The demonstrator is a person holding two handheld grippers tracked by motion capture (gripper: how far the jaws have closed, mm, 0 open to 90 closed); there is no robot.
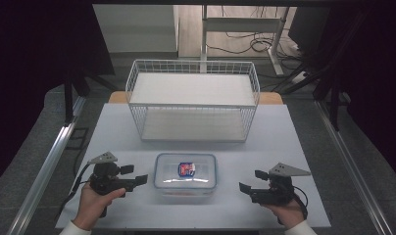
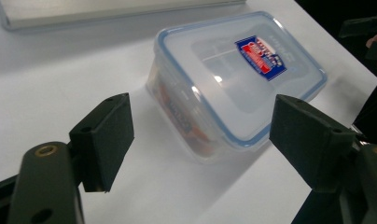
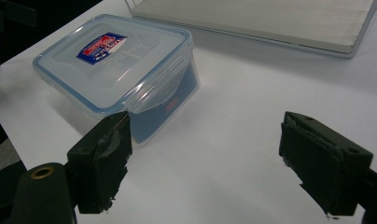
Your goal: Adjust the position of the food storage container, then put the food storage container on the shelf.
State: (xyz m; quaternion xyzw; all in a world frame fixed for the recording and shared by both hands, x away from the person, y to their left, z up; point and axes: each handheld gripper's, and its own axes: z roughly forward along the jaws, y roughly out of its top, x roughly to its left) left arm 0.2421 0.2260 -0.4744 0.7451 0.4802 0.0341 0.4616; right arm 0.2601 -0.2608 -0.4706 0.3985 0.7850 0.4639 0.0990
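Seen from above, a white table (image 1: 284,147) stands on a grey floor. Near the table's front-left corner a hand (image 1: 94,201) holds the left gripper (image 1: 134,175), which points right toward the middle of the table. Its jaws are spread wide with nothing between them. In the left gripper view the two black pads (image 2: 105,140) frame open tabletop, and the near corner of the box lies just beyond them, not touched.

At the middle of the table's front edge sits a clear plastic food container (image 1: 185,174) with a blue-rimmed lid (image 2: 238,70) closed on top. A red and blue label (image 1: 186,169) is stuck near the centre of the lid. Something orange-red shows dimly through the wall of the box in the left gripper view.

Behind the container, toward the table's back edge, stands a white wire rack (image 1: 193,98) with two shelves, both bare.

Near the table's front-right corner another hand (image 1: 286,211) holds the right gripper (image 1: 251,182), which points left toward the container. Its jaws are also released and wide apart, grasping nothing. In the right gripper view the container sits just beyond the left pad (image 3: 102,161), close to it, with bare table between the pads.
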